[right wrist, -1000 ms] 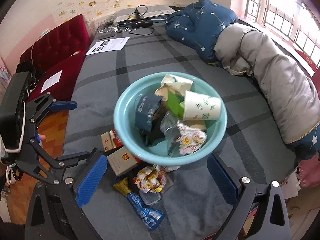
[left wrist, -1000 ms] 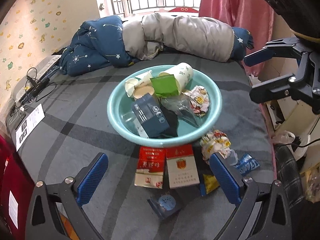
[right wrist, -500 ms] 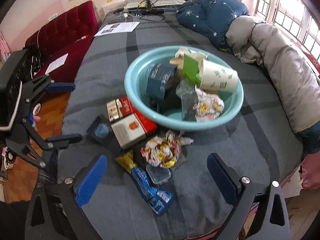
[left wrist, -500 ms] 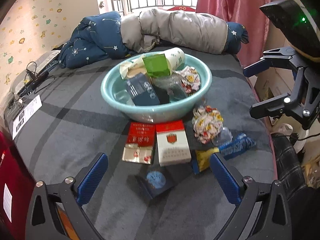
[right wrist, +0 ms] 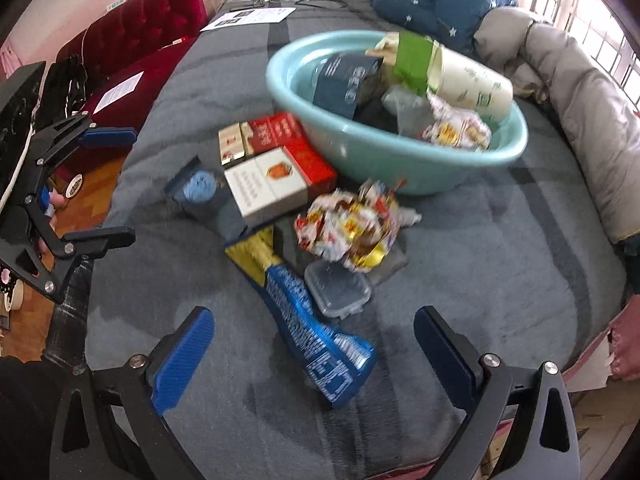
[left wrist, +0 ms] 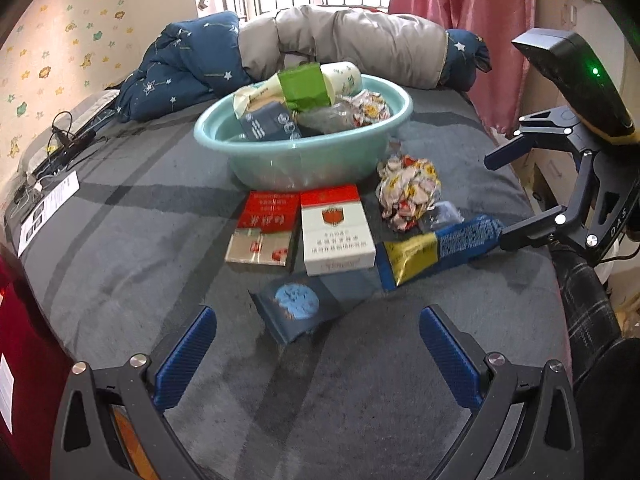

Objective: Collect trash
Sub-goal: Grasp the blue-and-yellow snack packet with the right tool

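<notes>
Both claws are gaping wide, gripping nothing. Left claw (left wrist: 316, 354) is hovering just short of the dark blue packet (left wrist: 298, 306); right claw (right wrist: 314, 354) is hanging over the blue-yellow wrapper (right wrist: 308, 320). Remaining trash is lying on the bed (left wrist: 120, 240) beside the teal basin (left wrist: 304, 152), which is sitting already loaded with litter.

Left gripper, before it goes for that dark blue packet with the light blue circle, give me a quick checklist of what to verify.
1. Left gripper open: ok.
2. Empty, nothing between fingers: ok.
3. Dark blue packet lies ahead between the fingers: ok.
4. Packet free of the white-and-red carton: cannot tell, edges look overlapped.
5. Right gripper out of the path: ok.
6. Room left in the teal basin: not ok, heaped above the rim.
</notes>
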A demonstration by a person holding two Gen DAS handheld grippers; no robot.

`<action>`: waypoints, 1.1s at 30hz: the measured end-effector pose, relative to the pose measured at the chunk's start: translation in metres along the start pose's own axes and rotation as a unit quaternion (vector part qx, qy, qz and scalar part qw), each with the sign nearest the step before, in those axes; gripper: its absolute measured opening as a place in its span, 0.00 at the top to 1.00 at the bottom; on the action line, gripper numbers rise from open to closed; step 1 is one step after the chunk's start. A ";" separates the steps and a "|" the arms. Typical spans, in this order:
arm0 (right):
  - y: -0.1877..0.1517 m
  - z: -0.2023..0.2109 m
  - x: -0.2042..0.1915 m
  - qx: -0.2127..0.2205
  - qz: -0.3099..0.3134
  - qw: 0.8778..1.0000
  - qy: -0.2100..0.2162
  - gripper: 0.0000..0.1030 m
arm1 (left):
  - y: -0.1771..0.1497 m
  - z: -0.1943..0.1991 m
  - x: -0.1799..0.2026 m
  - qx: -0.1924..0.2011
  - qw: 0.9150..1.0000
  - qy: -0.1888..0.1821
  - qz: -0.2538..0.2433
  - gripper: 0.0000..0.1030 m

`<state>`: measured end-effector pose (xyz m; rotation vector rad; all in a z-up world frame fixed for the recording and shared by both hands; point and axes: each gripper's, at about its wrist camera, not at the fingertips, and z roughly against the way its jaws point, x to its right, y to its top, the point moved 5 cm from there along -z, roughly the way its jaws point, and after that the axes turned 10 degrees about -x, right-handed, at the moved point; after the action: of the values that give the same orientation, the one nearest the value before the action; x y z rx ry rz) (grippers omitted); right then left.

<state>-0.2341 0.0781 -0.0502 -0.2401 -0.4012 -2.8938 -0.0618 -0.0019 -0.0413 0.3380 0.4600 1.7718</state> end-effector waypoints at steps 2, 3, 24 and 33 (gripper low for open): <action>-0.004 -0.008 -0.001 -0.005 0.001 1.000 0.001 0.01 | -0.005 -0.005 0.000 -0.005 1.000 0.001 0.005 0.00; -0.005 -0.012 -0.002 -0.009 0.002 1.000 0.001 0.01 | -0.006 -0.007 0.000 -0.005 1.000 0.002 0.007 0.00; -0.006 -0.048 -0.009 -0.034 0.018 0.999 -0.006 0.06 | -0.009 -0.019 0.002 -0.019 1.000 0.007 -0.005 0.00; -0.003 -0.054 -0.017 -0.064 0.034 0.997 -0.009 0.65 | -0.006 -0.028 0.006 -0.030 0.999 0.000 -0.024 0.00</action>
<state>-0.2252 0.0689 -0.1052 -0.2948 -0.2069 -2.8550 -0.0712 0.0012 -0.0689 0.2835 0.4103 1.7356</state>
